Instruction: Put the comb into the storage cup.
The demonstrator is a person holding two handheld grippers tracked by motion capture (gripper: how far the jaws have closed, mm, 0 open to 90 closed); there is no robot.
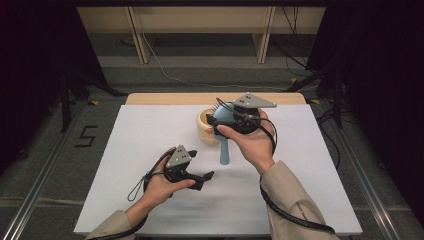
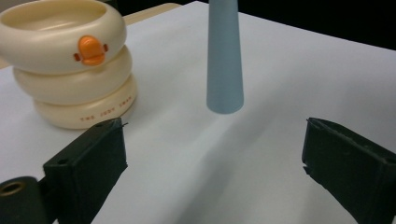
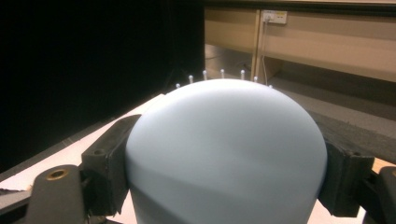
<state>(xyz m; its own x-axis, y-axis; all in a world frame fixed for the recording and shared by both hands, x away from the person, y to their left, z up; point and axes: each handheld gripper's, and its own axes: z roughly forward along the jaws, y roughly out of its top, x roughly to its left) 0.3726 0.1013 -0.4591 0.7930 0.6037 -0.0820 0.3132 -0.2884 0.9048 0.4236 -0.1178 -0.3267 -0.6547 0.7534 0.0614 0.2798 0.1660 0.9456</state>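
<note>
The right hand (image 1: 255,142) is raised over the middle of the white table (image 1: 150,200), palm turned inward, wrist bent. Its right gripper (image 3: 224,154) is clamped on the rounded head of the blue hairbrush (image 1: 225,135); in the right gripper view both black pads press against the sides of the head, and bristle tips show past its top edge. The brush handle hangs down toward the table, just beside the cream ringed holder (image 1: 207,127) with the orange duck bill.

The left hand (image 1: 162,185) rests low near the front of the table, forearm angled in from the bottom left. The left gripper (image 2: 215,163) points toward the handle end; its jaws stand wide apart with nothing between them.
</note>
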